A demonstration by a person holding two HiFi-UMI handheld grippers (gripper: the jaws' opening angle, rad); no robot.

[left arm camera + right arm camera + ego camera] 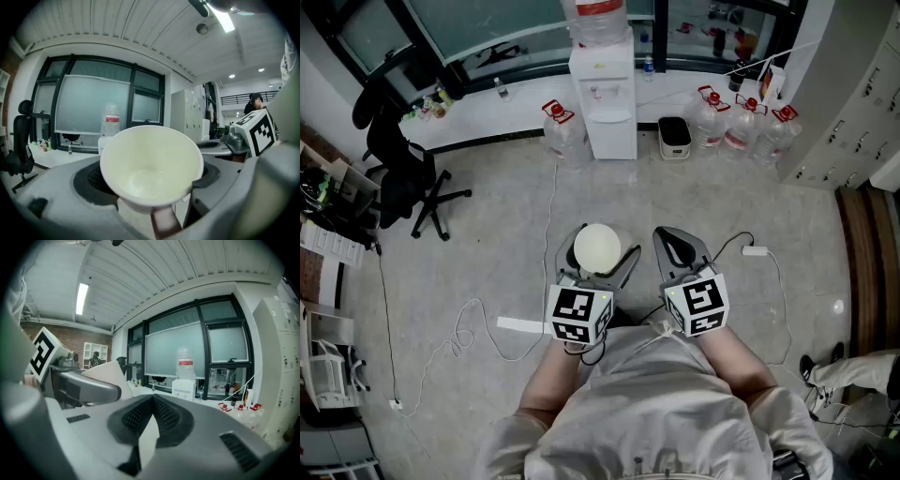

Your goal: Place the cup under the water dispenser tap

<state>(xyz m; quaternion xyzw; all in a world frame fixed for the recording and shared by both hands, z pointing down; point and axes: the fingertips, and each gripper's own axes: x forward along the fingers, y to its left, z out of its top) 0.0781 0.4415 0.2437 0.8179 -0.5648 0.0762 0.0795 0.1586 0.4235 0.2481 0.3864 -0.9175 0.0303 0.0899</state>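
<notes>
A white paper cup [597, 248] sits between the jaws of my left gripper [596, 251], which is shut on it. The left gripper view looks straight into the empty cup [151, 164], its mouth tilted toward the camera. My right gripper [678, 246] is beside it, shut with nothing in it; in the right gripper view its pads [152, 414] meet at the tips. The white water dispenser [604, 94] with a bottle on top stands far ahead by the window ledge, also seen small in the gripper views as the dispenser [184, 387] and dispenser [109, 133]. The cup [107, 373] shows at the right gripper view's left.
Several water jugs with red caps [741, 122] stand right of the dispenser, one jug [559, 127] at its left. A black office chair [398, 159] stands at the left. Cables [478, 323] and a power strip [520, 326] lie on the grey floor. Lockers [853, 84] line the right wall.
</notes>
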